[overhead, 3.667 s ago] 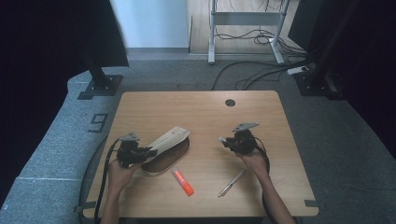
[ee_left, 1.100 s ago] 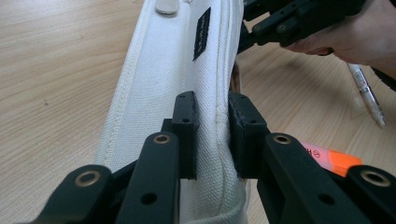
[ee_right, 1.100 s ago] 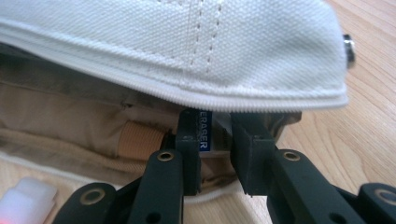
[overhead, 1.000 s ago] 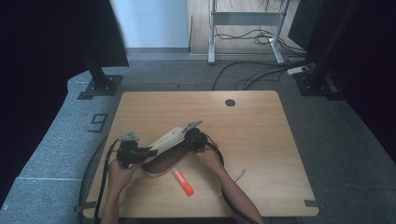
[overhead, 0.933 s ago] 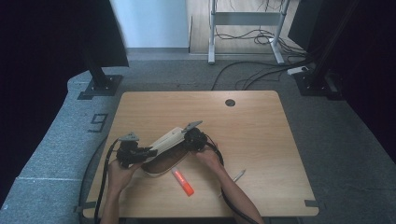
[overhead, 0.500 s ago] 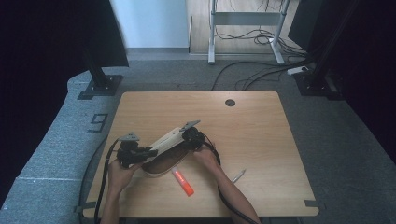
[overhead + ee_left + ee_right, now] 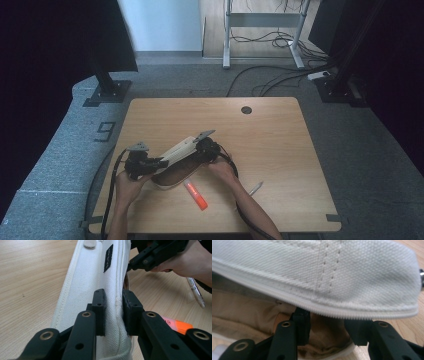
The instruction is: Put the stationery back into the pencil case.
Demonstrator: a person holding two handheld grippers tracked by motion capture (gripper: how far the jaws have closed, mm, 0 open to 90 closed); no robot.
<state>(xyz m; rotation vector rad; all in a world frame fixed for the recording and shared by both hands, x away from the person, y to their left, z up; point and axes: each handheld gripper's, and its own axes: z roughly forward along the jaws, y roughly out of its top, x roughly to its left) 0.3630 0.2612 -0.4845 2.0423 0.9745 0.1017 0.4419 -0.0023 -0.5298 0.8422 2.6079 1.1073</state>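
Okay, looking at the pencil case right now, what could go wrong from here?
The left hand-held gripper pinches just one edge of the white pencil case; the canvas could slip out. The right hand-held gripper, whose jaws have just been opening, sits at the open zipper mouth and might snag the lining. The orange highlighter and pen could get knocked.

An office or lab — wooden desk (image 7: 280, 145), floor cables (image 7: 265, 80), grey carpet (image 7: 65, 150).

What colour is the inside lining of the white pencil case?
Tan-beige. The right gripper view shows the lining best, under the white zipper edge of the pencil case.
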